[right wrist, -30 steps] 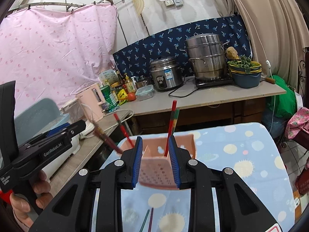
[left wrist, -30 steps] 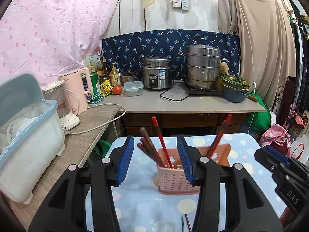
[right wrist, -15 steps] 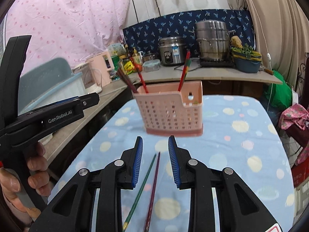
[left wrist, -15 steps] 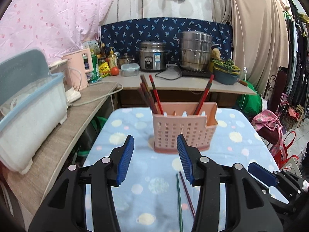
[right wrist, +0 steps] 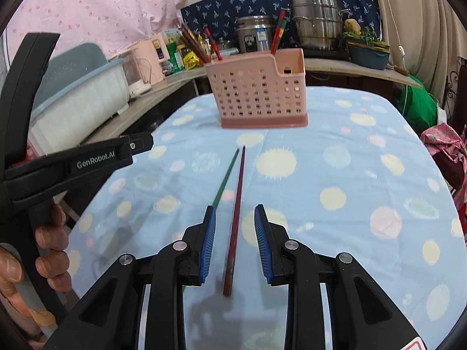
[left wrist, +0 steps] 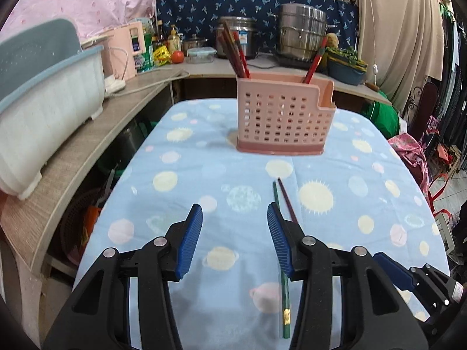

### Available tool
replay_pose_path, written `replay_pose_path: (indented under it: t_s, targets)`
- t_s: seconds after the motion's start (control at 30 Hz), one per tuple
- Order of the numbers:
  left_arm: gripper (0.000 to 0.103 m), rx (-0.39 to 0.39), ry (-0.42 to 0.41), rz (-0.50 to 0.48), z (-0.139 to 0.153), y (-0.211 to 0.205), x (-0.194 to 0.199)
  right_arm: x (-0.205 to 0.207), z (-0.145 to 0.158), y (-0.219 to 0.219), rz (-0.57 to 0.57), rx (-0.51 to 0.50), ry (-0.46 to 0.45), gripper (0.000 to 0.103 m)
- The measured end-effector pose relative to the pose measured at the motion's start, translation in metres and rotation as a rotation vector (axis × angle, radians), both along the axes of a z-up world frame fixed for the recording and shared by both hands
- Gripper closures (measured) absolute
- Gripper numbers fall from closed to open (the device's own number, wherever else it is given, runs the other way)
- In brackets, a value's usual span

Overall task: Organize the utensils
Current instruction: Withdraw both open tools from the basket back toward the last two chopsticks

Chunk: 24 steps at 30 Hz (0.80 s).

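A pink perforated utensil holder [left wrist: 283, 116] [right wrist: 256, 90] stands at the far middle of the blue dotted tablecloth, with several red and brown chopsticks [left wrist: 233, 49] upright in it. A green chopstick [left wrist: 284, 291] [right wrist: 226, 175] and a dark red chopstick [left wrist: 287, 201] [right wrist: 236, 204] lie side by side on the cloth. My right gripper [right wrist: 235, 224] is open and empty, its fingers straddling the dark red chopstick just above the cloth. My left gripper [left wrist: 235, 227] is open and empty, left of the pair; its right finger covers part of them.
A white and blue dish rack [left wrist: 43, 96] sits on the wooden counter at left. A rice cooker [right wrist: 254, 36], a steel steamer pot [left wrist: 303, 32], bottles and a bowl of greens [right wrist: 367, 48] line the back counter. Bags [left wrist: 408, 151] lie right of the table.
Both grippers have pulled back from the holder and dropped low over the cloth. The right gripper now straddles the dark red chopstick; the left sits beside the pair.
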<state>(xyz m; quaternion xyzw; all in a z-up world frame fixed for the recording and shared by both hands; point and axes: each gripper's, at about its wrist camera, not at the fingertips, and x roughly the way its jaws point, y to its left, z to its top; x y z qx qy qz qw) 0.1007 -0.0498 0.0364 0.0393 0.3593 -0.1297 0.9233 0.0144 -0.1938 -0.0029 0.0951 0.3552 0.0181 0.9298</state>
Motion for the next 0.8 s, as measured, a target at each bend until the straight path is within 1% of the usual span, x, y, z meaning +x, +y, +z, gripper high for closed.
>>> replay_pose_path:
  t_s: [0.17, 0.57, 0.7, 0.8]
  targets:
    - [0.059, 0.008, 0.043, 0.008, -0.020, 0.005, -0.007, -0.009, -0.022, 0.006, 0.003, 0.013, 0.045, 0.076]
    - [0.059, 0.025, 0.112, 0.014, -0.047, 0.010, -0.016, -0.010, -0.047, 0.017, 0.008, -0.004, 0.107, 0.076]
    - [0.059, 0.029, 0.127, 0.015, -0.054, 0.010, -0.018, -0.010, -0.053, 0.018, 0.006, -0.014, 0.124, 0.079]
    - [0.059, 0.031, 0.136, 0.015, -0.058, 0.011, -0.018, -0.011, -0.057, 0.018, -0.001, -0.023, 0.130, 0.083]
